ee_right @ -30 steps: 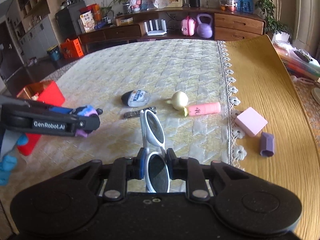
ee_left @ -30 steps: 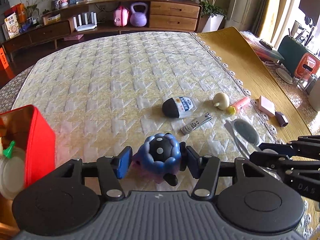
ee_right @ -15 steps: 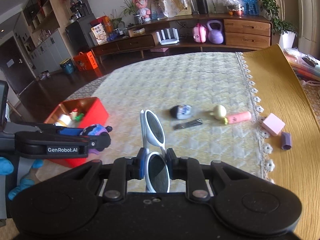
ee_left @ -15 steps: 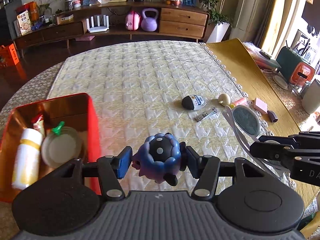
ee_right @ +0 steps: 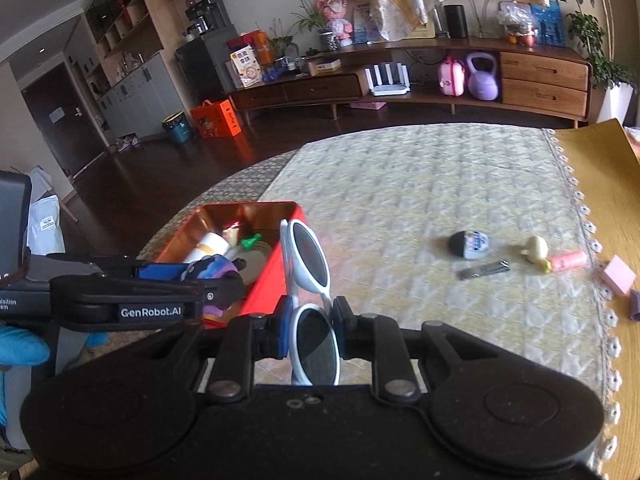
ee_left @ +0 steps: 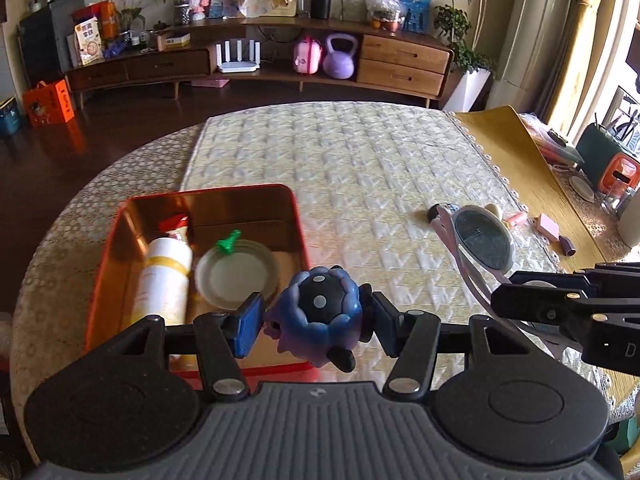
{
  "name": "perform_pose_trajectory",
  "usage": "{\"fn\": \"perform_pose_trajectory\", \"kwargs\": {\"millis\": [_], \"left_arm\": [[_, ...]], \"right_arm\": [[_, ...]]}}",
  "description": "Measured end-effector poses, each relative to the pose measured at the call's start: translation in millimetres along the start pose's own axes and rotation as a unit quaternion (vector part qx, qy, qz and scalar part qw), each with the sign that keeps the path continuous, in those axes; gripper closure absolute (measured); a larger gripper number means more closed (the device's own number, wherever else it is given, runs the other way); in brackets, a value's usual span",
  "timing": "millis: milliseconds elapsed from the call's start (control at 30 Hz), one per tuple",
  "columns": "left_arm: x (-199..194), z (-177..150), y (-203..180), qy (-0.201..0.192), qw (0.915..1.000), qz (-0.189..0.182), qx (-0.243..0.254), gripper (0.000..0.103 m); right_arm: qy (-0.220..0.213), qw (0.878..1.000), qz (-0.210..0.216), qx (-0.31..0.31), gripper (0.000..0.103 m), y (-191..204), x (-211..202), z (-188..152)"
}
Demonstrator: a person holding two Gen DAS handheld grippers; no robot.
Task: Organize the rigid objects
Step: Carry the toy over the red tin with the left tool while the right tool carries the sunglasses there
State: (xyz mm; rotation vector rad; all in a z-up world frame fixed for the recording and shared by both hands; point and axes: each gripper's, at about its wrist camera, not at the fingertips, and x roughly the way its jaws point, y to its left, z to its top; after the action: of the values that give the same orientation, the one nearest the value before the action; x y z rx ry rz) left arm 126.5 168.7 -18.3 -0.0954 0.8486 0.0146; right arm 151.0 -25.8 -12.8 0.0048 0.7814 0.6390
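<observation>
My left gripper (ee_left: 316, 322) is shut on a blue and purple spotted toy (ee_left: 320, 308) and holds it above the near right corner of the red tin box (ee_left: 108, 248). The box holds a white bottle (ee_left: 164, 276), a round lid (ee_left: 238, 274) and a green piece (ee_left: 228, 240). My right gripper (ee_right: 312, 332) is shut on white sunglasses (ee_right: 308, 264), held above the table just right of the box (ee_right: 272, 272). The left gripper (ee_right: 208, 280) shows in the right wrist view over the box.
On the quilted cloth (ee_right: 420, 200) to the right lie a black and white pebble-shaped object (ee_right: 468, 244), nail clippers (ee_right: 484, 270), a cream bulb-shaped toy (ee_right: 536, 246), a pink tube (ee_right: 568, 260), a pink block (ee_right: 619, 276) and a purple piece (ee_right: 635, 304).
Both grippers have moved left with their loads. The red box has come from the left edge into full view, and the left gripper now hangs over its corner.
</observation>
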Motion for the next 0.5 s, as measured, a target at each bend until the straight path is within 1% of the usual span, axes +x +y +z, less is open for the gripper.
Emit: {"fn": "perform_pose_trajectory", "kwargs": {"millis": [167,300,500], "left_arm": [[-4.1,-2.4,25.1,0.001,0.9998,0.014,-0.015,0.046],[-3.0,-5.4,39.8,0.003,0.9996,0.024,-0.015,0.046],[10.3,-5.8,62.3,0.012,0.9988,0.041,-0.023,0.046]], "right_arm": [[0.004,1.0,0.016,-0.009,0.082,24.3,17.3,9.1],[0.009,1.0,0.025,-0.013,0.082,37.6,34.9,19.4],[0.012,0.999,0.025,-0.02,0.082,51.4,64.0,38.3]]}}
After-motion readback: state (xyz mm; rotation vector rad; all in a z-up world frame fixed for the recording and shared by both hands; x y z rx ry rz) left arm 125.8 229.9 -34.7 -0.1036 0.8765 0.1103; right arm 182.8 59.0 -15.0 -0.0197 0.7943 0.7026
